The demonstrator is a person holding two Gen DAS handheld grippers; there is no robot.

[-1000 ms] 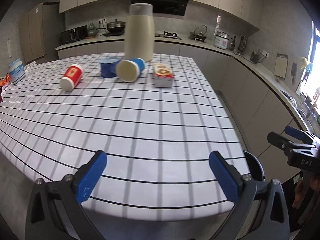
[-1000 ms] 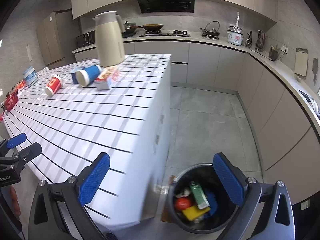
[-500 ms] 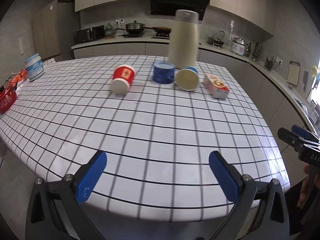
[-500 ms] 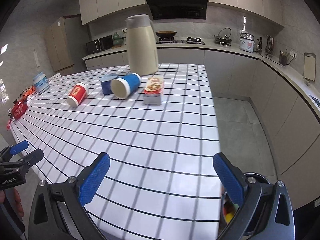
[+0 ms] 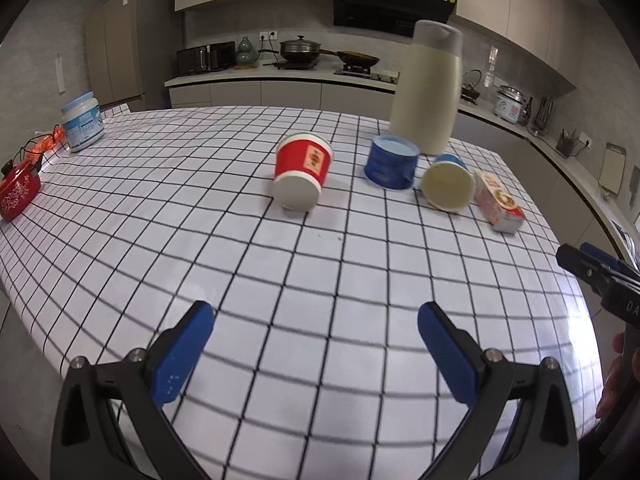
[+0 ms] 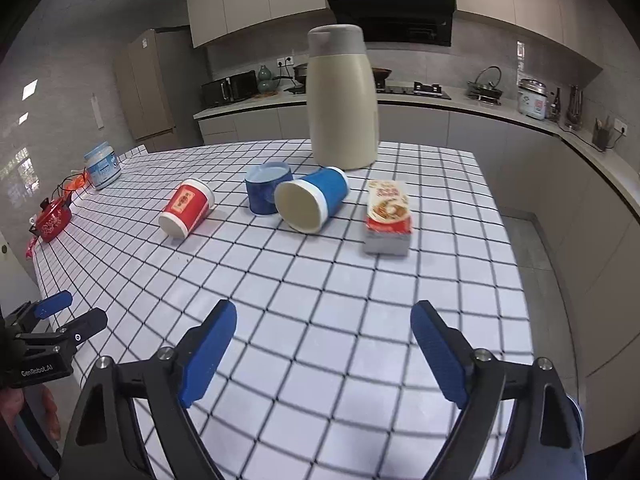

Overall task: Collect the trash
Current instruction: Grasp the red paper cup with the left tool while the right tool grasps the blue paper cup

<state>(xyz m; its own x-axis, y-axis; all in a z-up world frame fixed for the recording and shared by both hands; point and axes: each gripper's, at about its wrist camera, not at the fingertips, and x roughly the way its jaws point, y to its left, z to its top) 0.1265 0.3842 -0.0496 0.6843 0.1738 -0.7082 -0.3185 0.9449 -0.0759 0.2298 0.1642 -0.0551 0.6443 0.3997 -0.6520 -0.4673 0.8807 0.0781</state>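
Hovering over the near edge of a checked tablecloth (image 5: 312,264), the left gripper (image 5: 316,344) and the right gripper (image 6: 324,340) both stand with jaws apart and nothing between them; the right pair has just narrowed a little, though it grips nothing. Each tool tilts down toward the cloth, a posture that suits lining up on litter before reaching.

Mid-table lies the trash. A red paper cup (image 5: 303,170) rests on its side, mouth toward the cameras, apart from the others and so probably the easiest first pick. Just beyond, a short blue tub (image 5: 391,162) stands upright, with a blue cup (image 6: 312,199) tipped over beside it, seemingly touching, though lens blur leaves that unsure. A small printed carton (image 6: 389,216) lies flat nearest the right-hand table edge, within the right tool's side.

Behind the cluster rises a tall cream thermos jug (image 6: 343,100), upright and likely not rubbish. Farther left sit a white-and-blue jar (image 5: 82,122) and a red kettle (image 5: 18,192). No bin shows in either view.
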